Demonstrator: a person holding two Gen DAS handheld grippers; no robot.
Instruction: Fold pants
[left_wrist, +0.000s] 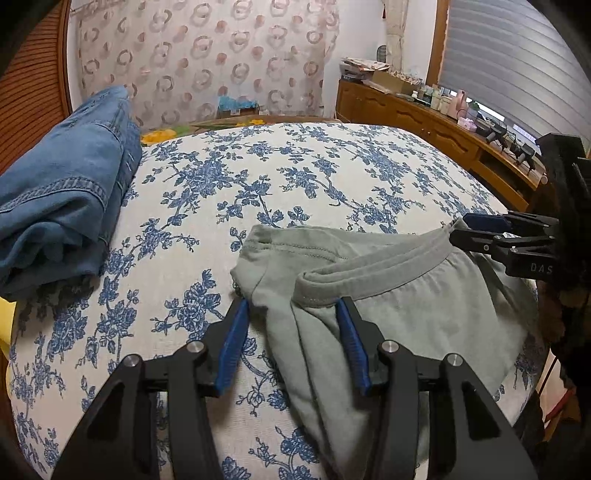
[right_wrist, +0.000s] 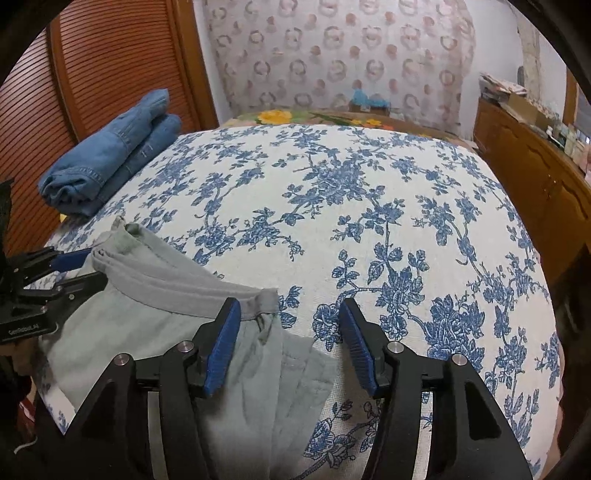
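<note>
Left gripper (left_wrist: 291, 343) and right gripper (right_wrist: 290, 343), both spread wide and holding nothing, flank the grey pants (left_wrist: 388, 306) at the bed's (left_wrist: 295, 177) six o'clock edge, where a shallow waistband (right_wrist: 177, 284) pinch could slip.

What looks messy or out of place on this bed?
Only the grey pants: they lie crumpled, waistband buckled up, between the two open grippers. The folded jeans sit neatly aside.

pants (left_wrist: 399, 314) grey-green | jeans (left_wrist: 62, 192) blue denim | bedspread (right_wrist: 369, 221) white, blue floral
</note>
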